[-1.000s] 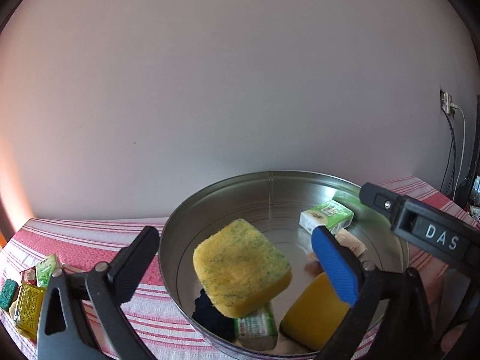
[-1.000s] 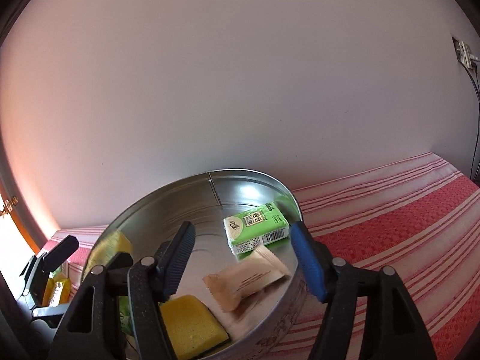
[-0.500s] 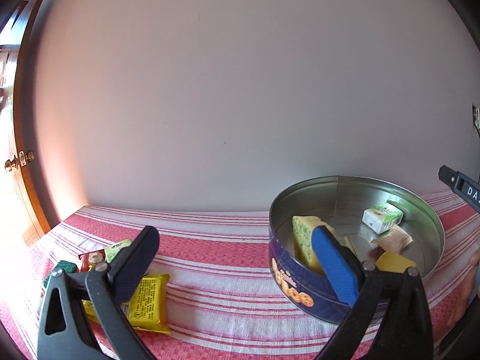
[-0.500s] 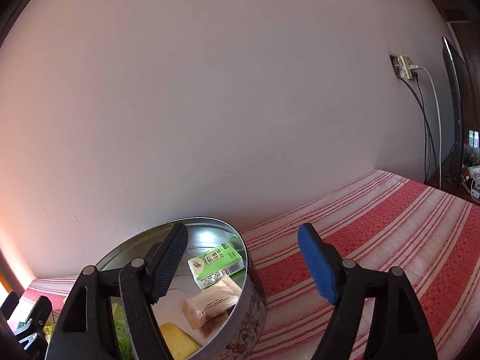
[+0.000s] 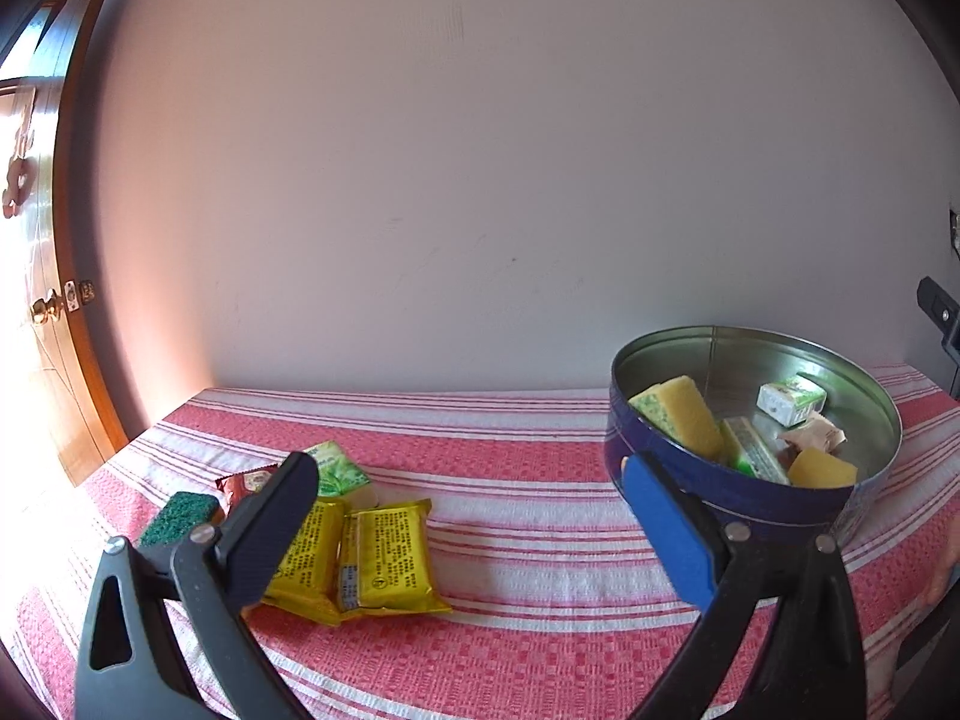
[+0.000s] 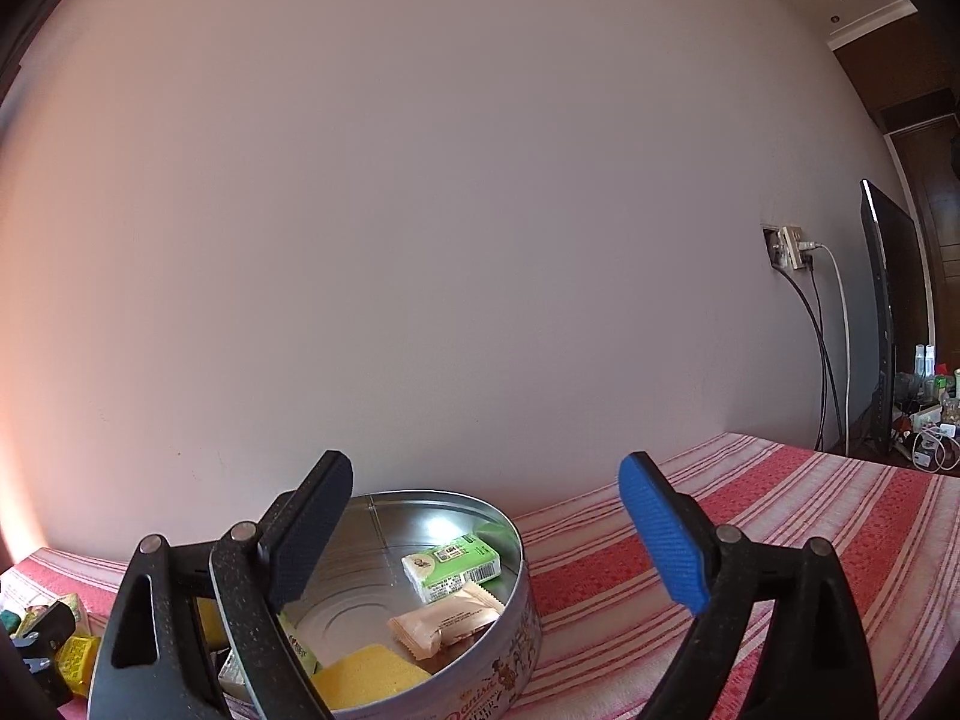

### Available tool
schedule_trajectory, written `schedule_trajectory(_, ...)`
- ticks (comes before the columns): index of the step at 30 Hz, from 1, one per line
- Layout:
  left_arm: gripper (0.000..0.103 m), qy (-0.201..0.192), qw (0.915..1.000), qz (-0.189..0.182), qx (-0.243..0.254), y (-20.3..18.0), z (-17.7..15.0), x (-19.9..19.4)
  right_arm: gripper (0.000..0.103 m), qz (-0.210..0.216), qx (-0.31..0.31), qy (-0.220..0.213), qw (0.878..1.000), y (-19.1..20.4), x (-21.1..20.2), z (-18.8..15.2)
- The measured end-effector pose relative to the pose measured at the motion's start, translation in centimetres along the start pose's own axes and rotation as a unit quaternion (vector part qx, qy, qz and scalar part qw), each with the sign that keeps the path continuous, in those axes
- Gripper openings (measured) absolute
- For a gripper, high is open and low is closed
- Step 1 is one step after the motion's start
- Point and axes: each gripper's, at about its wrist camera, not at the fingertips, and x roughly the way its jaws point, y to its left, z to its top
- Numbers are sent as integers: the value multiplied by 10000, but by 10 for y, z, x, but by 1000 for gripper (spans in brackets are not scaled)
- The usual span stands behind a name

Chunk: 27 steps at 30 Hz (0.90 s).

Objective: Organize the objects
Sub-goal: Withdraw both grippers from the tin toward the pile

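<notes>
A: Spreading wide with nothing between them, the left tongs [image 5: 468,516] are held over the striped bench [image 5: 528,546]; two yellow packets [image 5: 360,558] are seen just below the black finger.

B: The right tongs [image 6: 486,534] are likewise parted and unloaded. The cookie tin [image 6: 516,654] is placed beneath the black finger, sponges and packets inside; bare cloth lies under the blue finger.

Both wrist views low over table, facing wall, sharing tin [image 5: 750,498] [image 6: 516,618]
</notes>
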Motion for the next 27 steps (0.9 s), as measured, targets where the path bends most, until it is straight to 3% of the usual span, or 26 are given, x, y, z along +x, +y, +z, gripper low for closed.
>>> schedule_trajectory(11, 103, 223, 9997, -16, 64, 30, -5, 3, 92, 302, 251, 236, 9990, 24, -35, -9)
schedule_trajectory(15, 103, 227, 9995, 68, 229, 41, -6, 3, 92, 456, 284, 525, 9972, 37, -42, -16)
schedule_trajectory(27, 103, 283, 9977, 558, 249, 119, -7, 10, 92, 1319, -189, 1187, 9840, 121, -58, -35)
